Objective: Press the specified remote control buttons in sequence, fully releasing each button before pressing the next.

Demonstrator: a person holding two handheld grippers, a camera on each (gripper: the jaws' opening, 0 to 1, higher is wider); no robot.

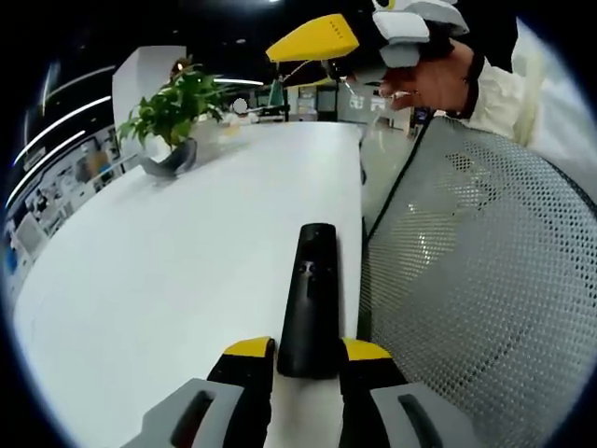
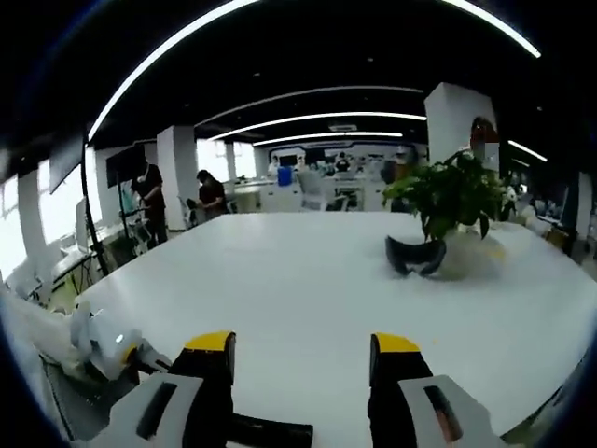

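Note:
A black remote (image 1: 311, 299) lies lengthwise on the white table (image 1: 187, 271), close to its right edge. My left gripper (image 1: 308, 349) is shut on the remote's near end, one yellow-tipped jaw on each side. Small buttons show on the remote's upper half. My right gripper (image 1: 312, 39), held by a hand (image 1: 438, 79), hangs high above the table's far end. In the right gripper view, my right gripper (image 2: 303, 343) stands open over the table (image 2: 308, 280) with nothing between its fingers. A dark bar, probably the remote (image 2: 270, 431), shows at the bottom edge.
A potted green plant (image 1: 173, 112) (image 2: 448, 201) stands on the table's far part. A grey mesh chair back (image 1: 485, 261) rises right beside the table's edge. Part of the left gripper (image 2: 112, 350) enters at lower left. People (image 2: 149, 201) stand in the office behind.

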